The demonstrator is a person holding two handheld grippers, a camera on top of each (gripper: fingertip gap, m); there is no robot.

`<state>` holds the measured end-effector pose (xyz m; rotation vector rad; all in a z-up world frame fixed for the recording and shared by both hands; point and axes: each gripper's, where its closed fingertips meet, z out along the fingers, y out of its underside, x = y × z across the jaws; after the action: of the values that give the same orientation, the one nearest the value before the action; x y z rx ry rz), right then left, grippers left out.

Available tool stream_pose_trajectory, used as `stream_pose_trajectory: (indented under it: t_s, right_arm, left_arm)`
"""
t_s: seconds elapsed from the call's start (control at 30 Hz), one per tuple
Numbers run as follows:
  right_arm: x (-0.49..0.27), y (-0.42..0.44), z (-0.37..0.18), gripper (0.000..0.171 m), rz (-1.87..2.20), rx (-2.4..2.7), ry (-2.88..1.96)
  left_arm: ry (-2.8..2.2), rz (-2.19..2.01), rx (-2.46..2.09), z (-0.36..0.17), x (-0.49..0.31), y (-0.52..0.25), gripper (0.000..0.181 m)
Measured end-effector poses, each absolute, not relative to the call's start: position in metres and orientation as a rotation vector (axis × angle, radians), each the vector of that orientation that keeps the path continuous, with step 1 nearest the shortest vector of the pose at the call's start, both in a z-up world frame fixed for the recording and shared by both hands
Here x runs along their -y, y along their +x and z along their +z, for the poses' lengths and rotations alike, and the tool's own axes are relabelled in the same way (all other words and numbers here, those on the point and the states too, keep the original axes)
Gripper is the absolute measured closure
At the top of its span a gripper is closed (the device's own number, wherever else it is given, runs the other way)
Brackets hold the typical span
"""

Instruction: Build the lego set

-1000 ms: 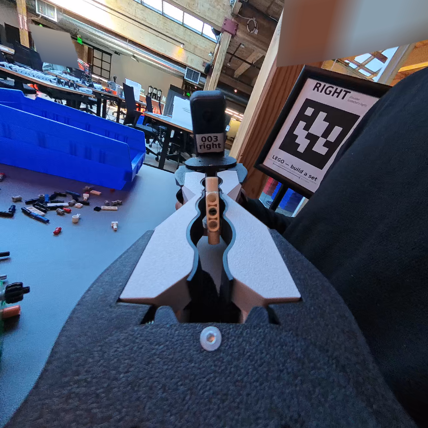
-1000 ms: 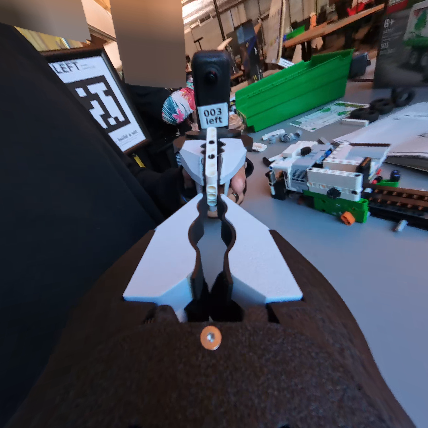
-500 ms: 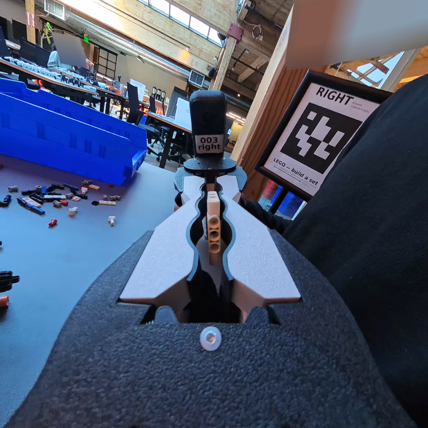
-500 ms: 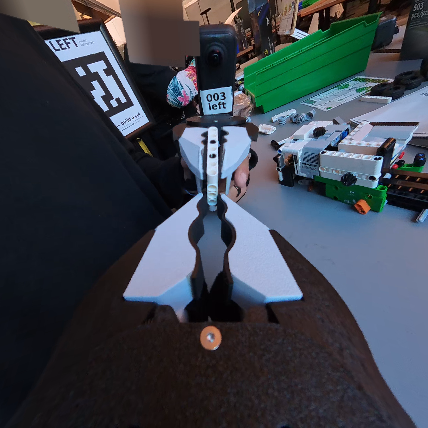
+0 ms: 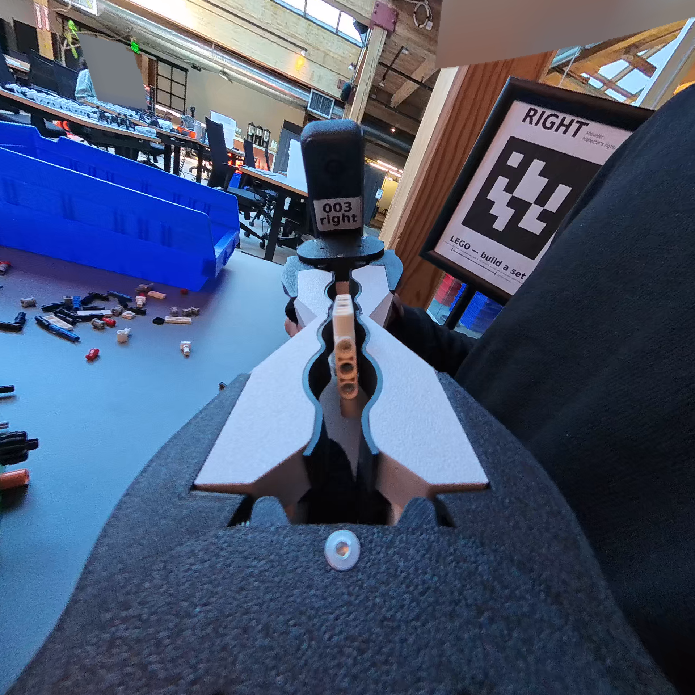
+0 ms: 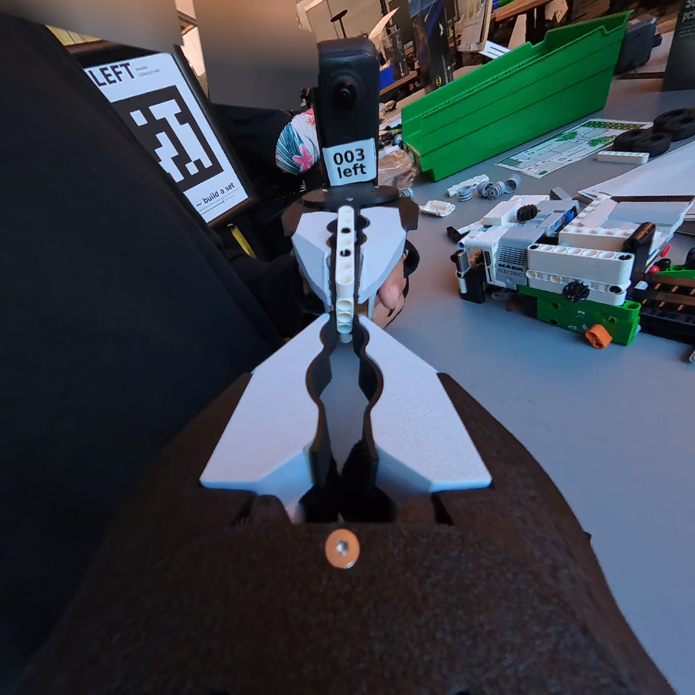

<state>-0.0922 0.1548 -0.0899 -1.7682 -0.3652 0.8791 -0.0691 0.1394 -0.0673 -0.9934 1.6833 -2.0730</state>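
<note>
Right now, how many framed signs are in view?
2. One framed sign at the left wrist view's upper right; the other framed sign at the right wrist view's upper left. Others possibly hidden.

Two handheld tongs are showing their build. The left tongs (image 5: 344,334) are wearing a dark grey, grainy housing, with pale grey wedge-shaped fingers (image 5: 274,417) edged in black along wavy inner contours, and a white washer-ringed screw (image 5: 341,550) is sitting at the housing's centre. The right tongs (image 6: 344,331) are carrying the same white fingers (image 6: 413,417) on a dark brown-black textured shell with a copper-toned screw (image 6: 341,553). Each is mounting a black upright camera (image 6: 348,101) bearing a white label above a round black plate. The person is wearing a black sleeve (image 5: 601,376).
</note>
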Motion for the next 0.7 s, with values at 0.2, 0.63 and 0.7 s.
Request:
stream_pose_trajectory:
  t_s: [0.2, 0.63, 0.7]
  right_arm:
    - [-0.1543, -0.0924, -0.0906, 0.165, 0.867, 0.355, -1.775]
    - [-0.1562, -0.0945, -0.0893, 0.165, 0.871, 0.345, -1.768]
    - [-0.1583, -0.0927, -0.0884, 0.164, 0.847, 0.318, -1.767]
  left_arm:
    - [-1.003, -2.100, -1.644, -0.0674, -0.1392, -0.0695, 0.175]
    - [-1.003, -2.128, -1.587, -0.0612, -0.1432, -0.0705, 0.175]
    - [-1.006, -2.093, -1.579, -0.0606, -0.1471, -0.0701, 0.175]
